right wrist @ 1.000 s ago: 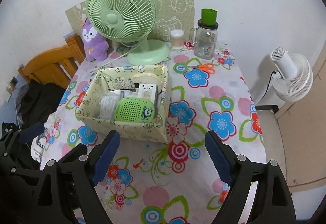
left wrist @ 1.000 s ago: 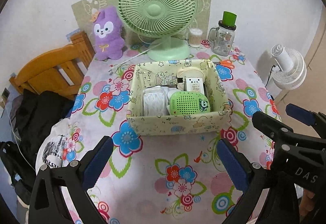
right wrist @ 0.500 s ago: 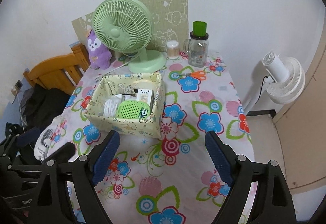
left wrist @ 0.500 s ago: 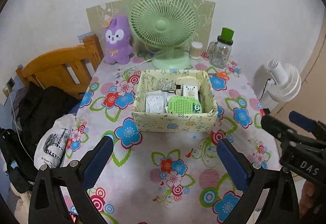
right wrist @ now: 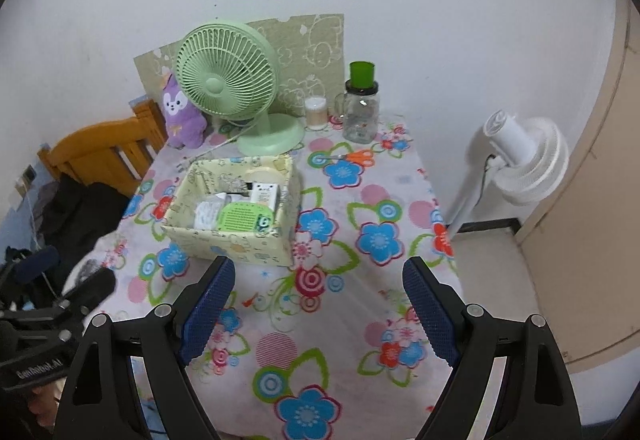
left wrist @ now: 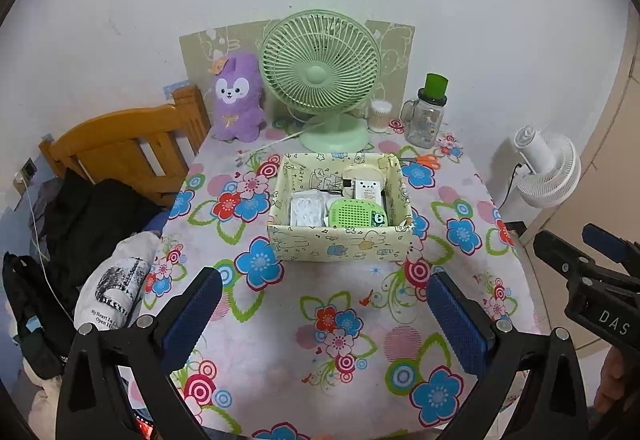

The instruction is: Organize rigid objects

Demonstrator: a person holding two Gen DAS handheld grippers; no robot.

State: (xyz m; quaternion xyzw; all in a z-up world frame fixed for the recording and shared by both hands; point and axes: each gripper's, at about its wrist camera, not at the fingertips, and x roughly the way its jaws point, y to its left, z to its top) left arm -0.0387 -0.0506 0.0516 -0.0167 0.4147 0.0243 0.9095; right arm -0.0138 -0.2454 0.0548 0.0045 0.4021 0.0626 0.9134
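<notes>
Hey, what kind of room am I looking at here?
Most likely a bedroom or small living room in a home: a flowered tablecloth on a table against the wall, a purple plush toy, a green desk fan and a wooden chair.

Left tool (left wrist: 324, 316): black plastic frame, blue dimpled pads (left wrist: 192, 314), silver screws. Right tool (right wrist: 319, 304): same build; white "DAS" lettering on side, seen from left wrist view.

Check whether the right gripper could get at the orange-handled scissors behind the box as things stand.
Probably yes: the right gripper is open and empty, and the scissors lie flat on bare tablecloth right of the box, nothing between.
</notes>
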